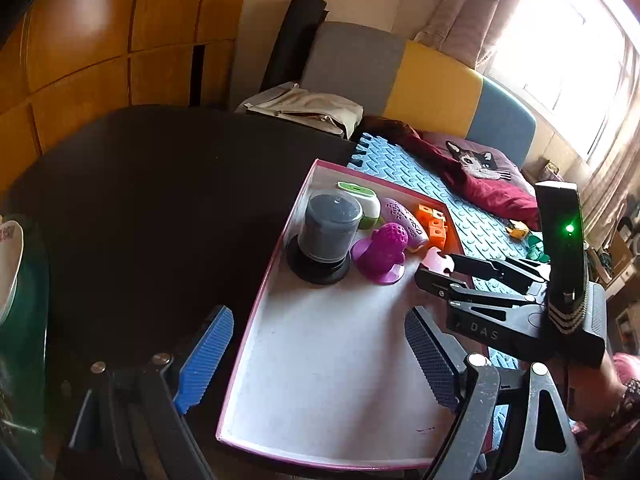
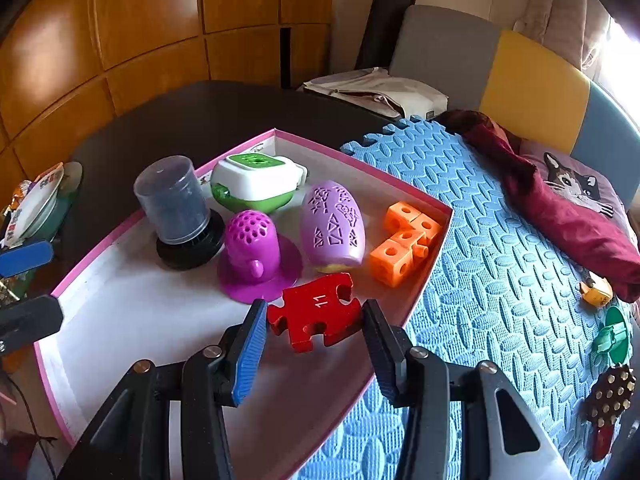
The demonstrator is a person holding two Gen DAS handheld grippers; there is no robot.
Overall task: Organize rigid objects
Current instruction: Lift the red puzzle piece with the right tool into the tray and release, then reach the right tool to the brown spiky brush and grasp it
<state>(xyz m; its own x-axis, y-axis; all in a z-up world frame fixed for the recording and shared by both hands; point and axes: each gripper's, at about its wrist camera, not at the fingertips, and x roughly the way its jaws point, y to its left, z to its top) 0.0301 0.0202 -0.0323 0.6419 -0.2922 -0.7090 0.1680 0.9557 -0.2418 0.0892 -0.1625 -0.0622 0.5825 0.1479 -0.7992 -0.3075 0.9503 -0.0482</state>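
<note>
**On the dark counter, a red puzzle piece held over the box**

On the dark counter (image 2: 192, 112) sits a flat white box with a pink rim (image 2: 120, 308). Beside it lies a blue foam mat (image 2: 492, 240), with a dark red cloth (image 2: 560, 216) and a cat picture on it. Behind are wooden wall panels and a grey, yellow and blue seat back. Bright light comes from a window on the right.

Inside the box stand a clear tub on a black base (image 2: 180, 208), a green and white toy (image 2: 256, 180), a purple cup with holes (image 2: 256, 252), a light purple egg shape (image 2: 332, 224) and orange cubes (image 2: 408, 240).

The right tool (image 2: 316, 320) pinches a red puzzle piece (image 2: 316, 312) with "11" on it, one finger on each side. The piece is over the box, just in front of the purple cup.

The left tool (image 1: 320, 360) is spread wide and holds nothing. It sits above the near left edge of the box.
</note>
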